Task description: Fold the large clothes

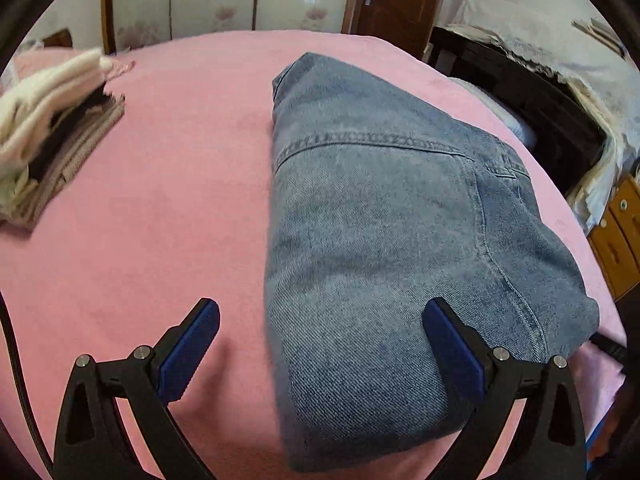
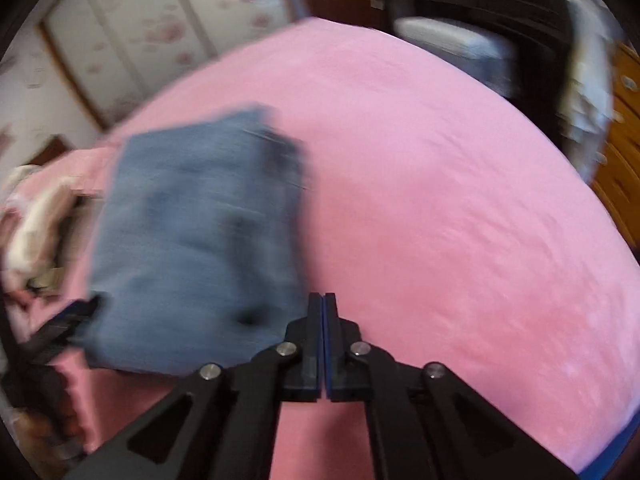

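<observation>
In the left wrist view the left gripper (image 1: 320, 344) stands wide, its two blue pads (image 1: 192, 356) well apart and pointing down at the bed (image 1: 160, 208); one pad is over the bare pink cover and the other is over the near end of the jeans (image 1: 380, 240), so the left long edge of the denim lies between them, but no pad presses on the cloth; the jeans lie already folded into a compact, thick bundle on the right half of the bed, with a seam and a belt loop on top; far at the left edge sits a pile of folded clothes (image 1: 52, 136), cream on top and brown below, well apart from the jeans. In the right wrist view, which is blurred, the right gripper (image 2: 323, 304) is fully closed, pad against pad, with nothing held; its tips are just beside the near right corner of the jeans (image 2: 196, 240), over the pink cover. I judge that the folding itself is nearly finished, and the step in hand is either a last smoothing or the carrying away of the bundle; the next move probably calls for the wide left gripper to come lower and take the near edge through all the layers, because a thick denim fold can open again if only the top layer is pinched.
</observation>
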### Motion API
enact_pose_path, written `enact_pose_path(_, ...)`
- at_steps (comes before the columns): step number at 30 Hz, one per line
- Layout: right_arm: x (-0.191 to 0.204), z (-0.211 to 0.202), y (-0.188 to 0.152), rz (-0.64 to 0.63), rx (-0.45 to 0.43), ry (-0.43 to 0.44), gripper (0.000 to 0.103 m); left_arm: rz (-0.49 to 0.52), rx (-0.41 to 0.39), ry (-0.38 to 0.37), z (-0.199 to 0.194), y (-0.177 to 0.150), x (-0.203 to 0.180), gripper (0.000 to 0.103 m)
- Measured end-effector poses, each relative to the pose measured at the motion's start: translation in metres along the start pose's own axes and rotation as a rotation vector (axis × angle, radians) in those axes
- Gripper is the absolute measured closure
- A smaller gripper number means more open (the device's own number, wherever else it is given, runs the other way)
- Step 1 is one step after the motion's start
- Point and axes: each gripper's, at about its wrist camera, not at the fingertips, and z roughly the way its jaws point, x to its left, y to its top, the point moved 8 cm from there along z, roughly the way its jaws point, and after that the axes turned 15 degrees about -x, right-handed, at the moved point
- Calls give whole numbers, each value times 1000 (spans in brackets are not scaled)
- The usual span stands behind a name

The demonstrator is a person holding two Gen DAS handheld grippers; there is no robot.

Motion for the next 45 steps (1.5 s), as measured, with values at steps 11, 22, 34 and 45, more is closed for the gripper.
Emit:
enact_pose_path(11, 34, -32, 39, 32, -85, 130, 101, 18, 4, -7, 0, 3, -8, 2)
enact_pose_path(22, 78, -14, 30, -118, -20, 246, 59, 121, 23, -57, -16, 17, -31, 2)
enact_pose_path(34, 54, 6, -13, -42, 34, 207, 89, 23, 76, -105, -1, -7, -27, 2)
enact_pose_path(45, 95, -13, 94, -112, -112, 250, 55, 98, -10, -117, 8, 94, -8, 2)
